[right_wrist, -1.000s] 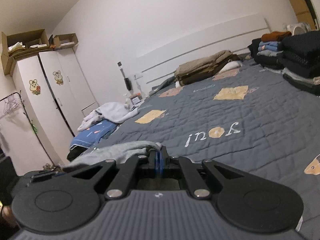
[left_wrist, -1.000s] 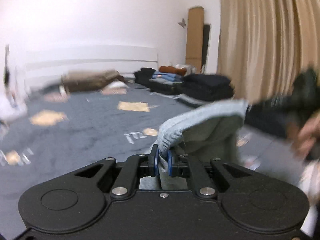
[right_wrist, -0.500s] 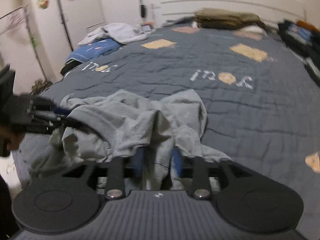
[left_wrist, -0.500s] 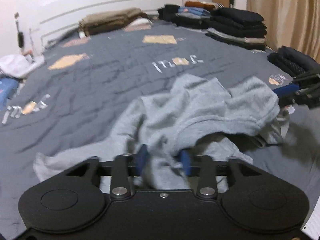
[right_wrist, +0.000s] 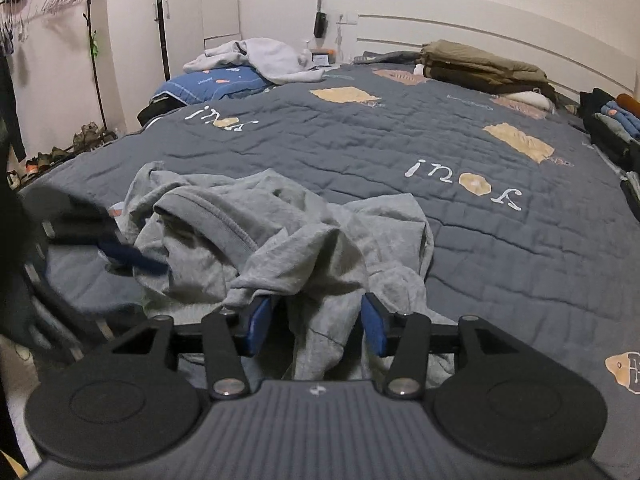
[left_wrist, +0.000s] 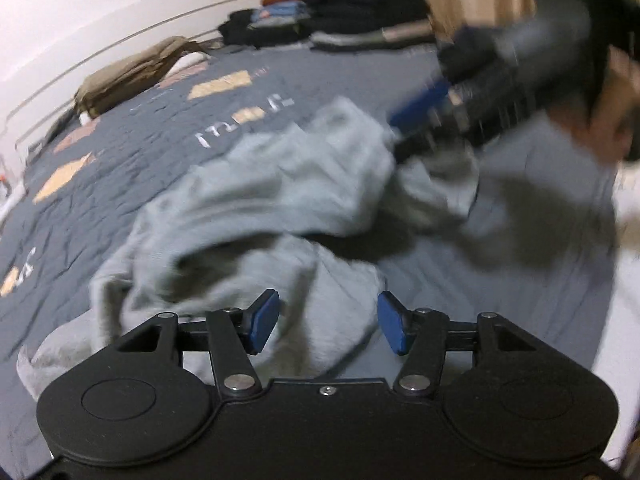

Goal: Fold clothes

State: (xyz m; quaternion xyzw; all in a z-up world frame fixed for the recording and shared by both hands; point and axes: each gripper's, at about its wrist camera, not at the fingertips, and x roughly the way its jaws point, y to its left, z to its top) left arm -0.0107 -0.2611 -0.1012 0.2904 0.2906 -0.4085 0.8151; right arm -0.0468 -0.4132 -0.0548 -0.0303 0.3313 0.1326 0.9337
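A grey sweatshirt (right_wrist: 280,240) lies crumpled in a heap on the grey quilt (right_wrist: 400,140) near the bed's front edge. My right gripper (right_wrist: 316,326) stands open just over its near side, with a hanging fold between the blue pads but not pressed by them. My left gripper (left_wrist: 328,322) is open too, low over the blurred sweatshirt (left_wrist: 280,184), with cloth lying under the gap. Each view catches the other tool: the right gripper's blue fingers (left_wrist: 424,100) at the garment's far side, and the left gripper's blurred blue fingers (right_wrist: 132,258) at the garment's left edge.
Stacks of folded dark clothes (right_wrist: 612,128) line the bed's right side, and an olive folded pile (right_wrist: 480,66) lies by the headboard. A white garment (right_wrist: 260,56) covers a blue pillow at the far left. A coat rack (right_wrist: 92,40) and shoes (right_wrist: 60,148) stand beside the bed.
A second ago both grippers were shut on the raised sweatshirt. Their jaws have opened and the garment has dropped onto the quilt. The left gripper has swung down and closer to it.
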